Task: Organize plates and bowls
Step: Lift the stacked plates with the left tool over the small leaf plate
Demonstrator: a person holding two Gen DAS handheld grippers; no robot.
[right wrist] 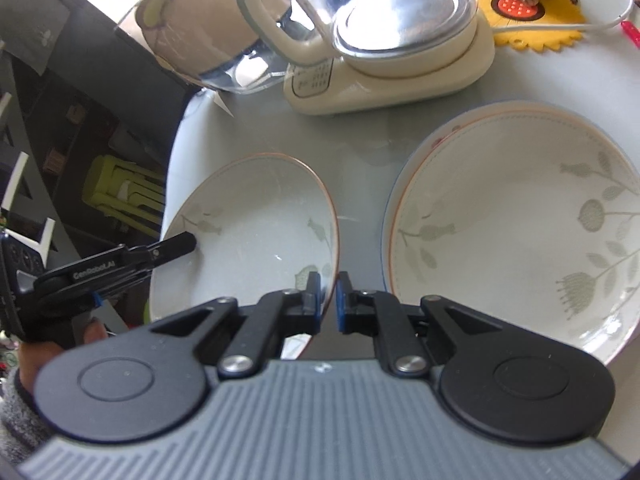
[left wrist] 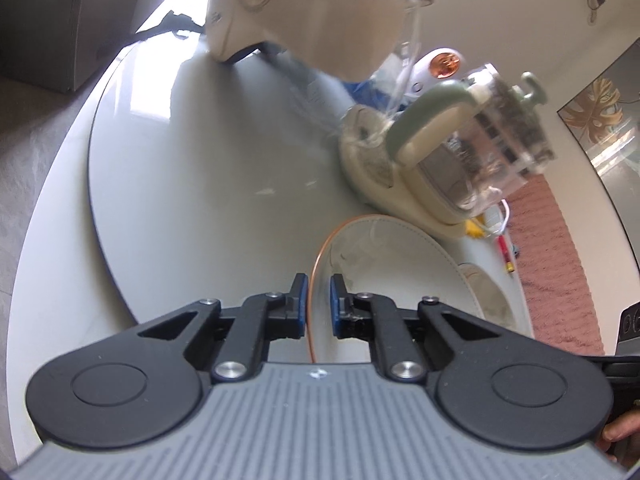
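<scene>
A small white bowl with an orange rim and grey leaf print sits on the grey round table. My right gripper is shut on its right rim. My left gripper is shut on the opposite rim of the same bowl; its black finger shows in the right wrist view. A larger plate with the same print lies to the right of the bowl, apart from it.
A cream kettle base with a glass kettle stands behind the dishes. A cream helmet with a clear visor lies at the table's back left. A yellow mat, a white cable and a red pen are at the back right.
</scene>
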